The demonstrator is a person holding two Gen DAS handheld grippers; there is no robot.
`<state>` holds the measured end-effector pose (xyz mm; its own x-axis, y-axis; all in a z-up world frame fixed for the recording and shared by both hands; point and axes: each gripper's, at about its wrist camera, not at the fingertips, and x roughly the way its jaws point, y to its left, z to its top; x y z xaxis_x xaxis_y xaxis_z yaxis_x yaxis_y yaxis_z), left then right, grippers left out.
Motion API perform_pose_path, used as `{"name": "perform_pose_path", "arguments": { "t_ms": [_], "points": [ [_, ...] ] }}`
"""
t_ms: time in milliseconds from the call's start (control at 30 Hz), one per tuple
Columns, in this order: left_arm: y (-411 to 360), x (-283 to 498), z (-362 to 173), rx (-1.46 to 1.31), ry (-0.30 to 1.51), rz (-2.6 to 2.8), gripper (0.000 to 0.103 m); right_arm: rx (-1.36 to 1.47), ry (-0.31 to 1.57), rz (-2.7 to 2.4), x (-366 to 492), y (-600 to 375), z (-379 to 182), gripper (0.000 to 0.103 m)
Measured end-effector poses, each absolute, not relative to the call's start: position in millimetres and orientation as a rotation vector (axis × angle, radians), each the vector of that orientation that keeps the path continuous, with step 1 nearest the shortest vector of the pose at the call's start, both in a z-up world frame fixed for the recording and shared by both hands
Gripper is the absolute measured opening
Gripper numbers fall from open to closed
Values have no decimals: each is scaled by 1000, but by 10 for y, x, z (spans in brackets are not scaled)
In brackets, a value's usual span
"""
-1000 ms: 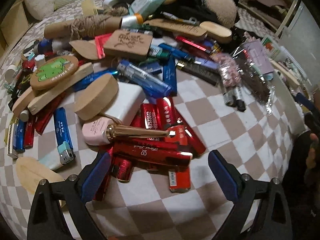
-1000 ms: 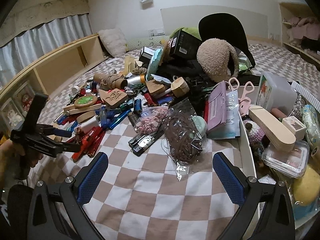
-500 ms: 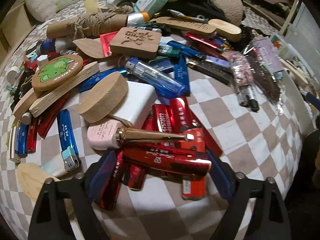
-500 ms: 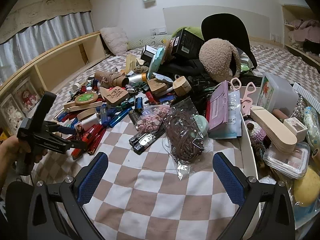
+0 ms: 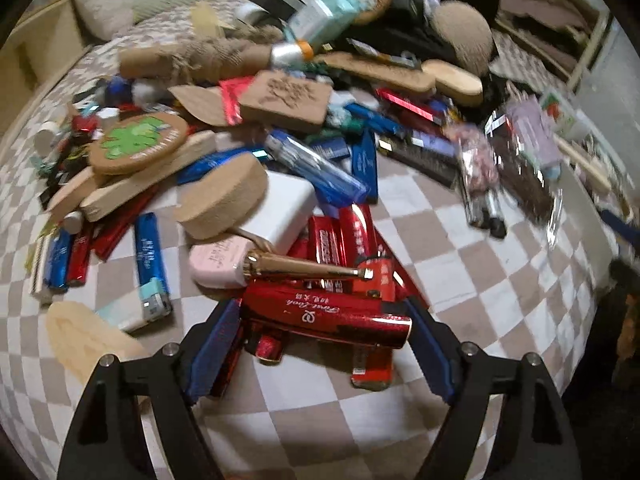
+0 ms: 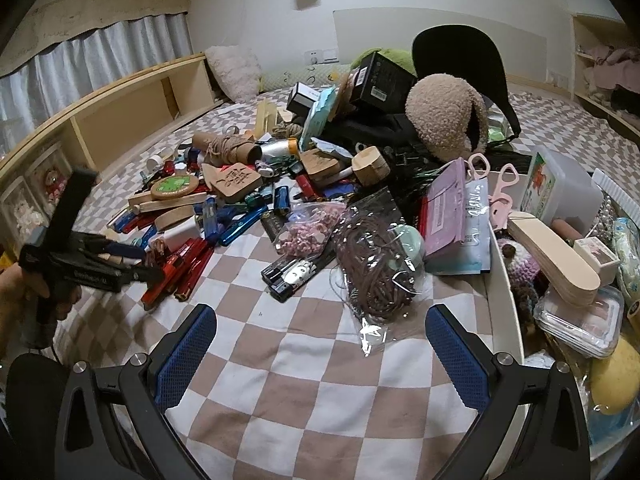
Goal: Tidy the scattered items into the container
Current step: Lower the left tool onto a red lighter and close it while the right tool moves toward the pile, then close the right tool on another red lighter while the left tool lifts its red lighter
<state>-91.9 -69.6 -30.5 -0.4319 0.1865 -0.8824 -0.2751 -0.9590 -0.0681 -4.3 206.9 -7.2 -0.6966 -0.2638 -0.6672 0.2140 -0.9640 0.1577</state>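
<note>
Our left tongs (image 5: pixel 324 322) are closed across a shiny red box (image 5: pixel 326 314), a long slim carton lying crosswise at the near edge of the pile on the checked bed cover (image 5: pixel 480 280). Both blue pads meet its two ends, so we hold it lengthwise, with more red boxes (image 5: pixel 344 236) stacked under and behind it toward 12 o'clock. A gold-capped pink bottle (image 5: pixel 248 262) rests just beyond it at 11 o'clock, its gold stem lying across the stack.

We judge the red box light and fairly stiff, but its glossy wrap looks slippery, and a grip on the ends of so long a carton could let it buckle or swivel. Taking it across the narrow middle would likely be steadier; as held, we should lift it level and slowly so the bottle does not roll off with it.

Our right tongs (image 6: pixel 320 354) stand wide with nothing between them, hovering over bare cover. At 1 o'clock from them lies a clear bag of brown cord (image 6: pixel 376 268). The container (image 6: pixel 506 280), a white bin already crowded with things, sits at 3 o'clock, well apart from the red box, which lies at 9 o'clock in the right wrist view.
</note>
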Motion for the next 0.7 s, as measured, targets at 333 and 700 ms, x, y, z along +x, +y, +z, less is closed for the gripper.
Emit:
{"name": "perform_pose_path", "arguments": {
  "t_ms": [333, 700],
  "points": [
    [-692, -753, 72, -1344, -57, 2661, 82, 1017, 90, -2382, -193, 1531, -54, 103],
    [-966, -688, 71, -1292, -188, 2854, 82, 834, 450, -2141, -375, 790, -356, 103]
  ]
}}
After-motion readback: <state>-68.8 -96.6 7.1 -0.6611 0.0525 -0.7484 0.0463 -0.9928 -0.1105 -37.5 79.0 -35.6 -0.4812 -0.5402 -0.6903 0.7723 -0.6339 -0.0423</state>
